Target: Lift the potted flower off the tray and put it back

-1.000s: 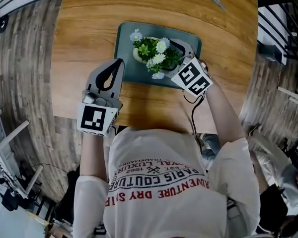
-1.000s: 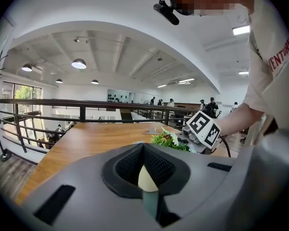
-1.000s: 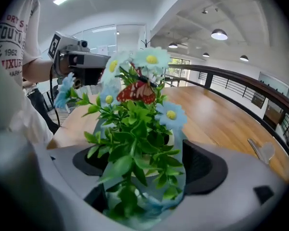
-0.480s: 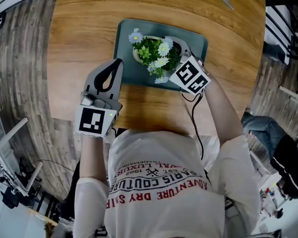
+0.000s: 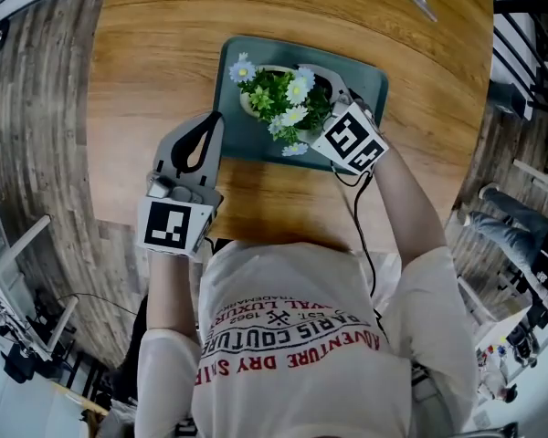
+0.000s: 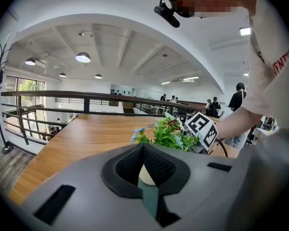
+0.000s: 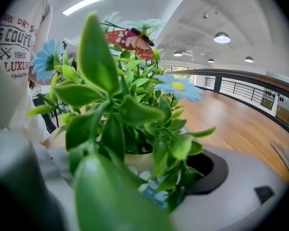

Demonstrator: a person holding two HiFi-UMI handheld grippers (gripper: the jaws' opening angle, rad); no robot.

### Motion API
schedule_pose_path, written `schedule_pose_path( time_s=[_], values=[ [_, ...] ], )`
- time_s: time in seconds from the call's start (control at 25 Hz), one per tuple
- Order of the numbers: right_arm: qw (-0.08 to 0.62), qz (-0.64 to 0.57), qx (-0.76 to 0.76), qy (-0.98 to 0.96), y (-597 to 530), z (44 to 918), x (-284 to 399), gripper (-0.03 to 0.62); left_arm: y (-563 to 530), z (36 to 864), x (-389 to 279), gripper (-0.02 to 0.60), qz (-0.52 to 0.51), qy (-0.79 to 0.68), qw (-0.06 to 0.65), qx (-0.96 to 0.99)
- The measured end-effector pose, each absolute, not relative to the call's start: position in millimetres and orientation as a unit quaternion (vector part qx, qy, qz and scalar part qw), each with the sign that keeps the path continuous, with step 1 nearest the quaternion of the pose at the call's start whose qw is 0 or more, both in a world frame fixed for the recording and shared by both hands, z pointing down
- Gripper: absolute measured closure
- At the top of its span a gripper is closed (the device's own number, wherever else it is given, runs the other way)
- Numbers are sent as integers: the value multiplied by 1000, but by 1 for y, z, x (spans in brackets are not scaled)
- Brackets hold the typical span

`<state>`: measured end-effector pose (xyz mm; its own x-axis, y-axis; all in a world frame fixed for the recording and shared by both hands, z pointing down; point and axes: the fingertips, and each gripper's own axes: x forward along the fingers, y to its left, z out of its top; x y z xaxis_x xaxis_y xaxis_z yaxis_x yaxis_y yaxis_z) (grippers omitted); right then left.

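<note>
potted flower (image 5: pixel 267 91) standing on tray (image 5: pixel 370 73), far centre of table (image 5: pixel 160 53)
right gripper (image 5: pixel 294 91) jaws just been opening, spread round the pot, one jaw lost behind blurred leaves; left gripper (image 5: pixel 215 119) pressed together, empty, near-left of tray

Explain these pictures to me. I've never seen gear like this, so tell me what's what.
There is no robot here. A person holds a two-jaw tool in each hand. The top-down picture comes from a camera on the person's head. The other two come from cameras riding on each tool, looking along its jaws. On the wooden table lies a green tray, and a potted flower with white and blue blooms stands on it. The right tool has its jaws either side of the potted flower. They have just been opening and are not gripping it. The left tool points at the tray's near edge, jaws together, holding nothing.
</note>
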<state>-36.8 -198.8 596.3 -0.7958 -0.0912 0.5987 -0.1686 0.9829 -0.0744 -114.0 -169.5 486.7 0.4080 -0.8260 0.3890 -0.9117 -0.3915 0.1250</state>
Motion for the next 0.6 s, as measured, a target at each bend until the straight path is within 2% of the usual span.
schedule_pose_path(
  time_s=[0.28,0.6],
  values=[
    [293,64,113,-947,-206,593,-39,111,-168,485,-124,569,133,-526,148,827],
    [242,64,201,-947,-209,541,-21,111,-164,464,-117,569,131,-514,131,838]
  ],
)
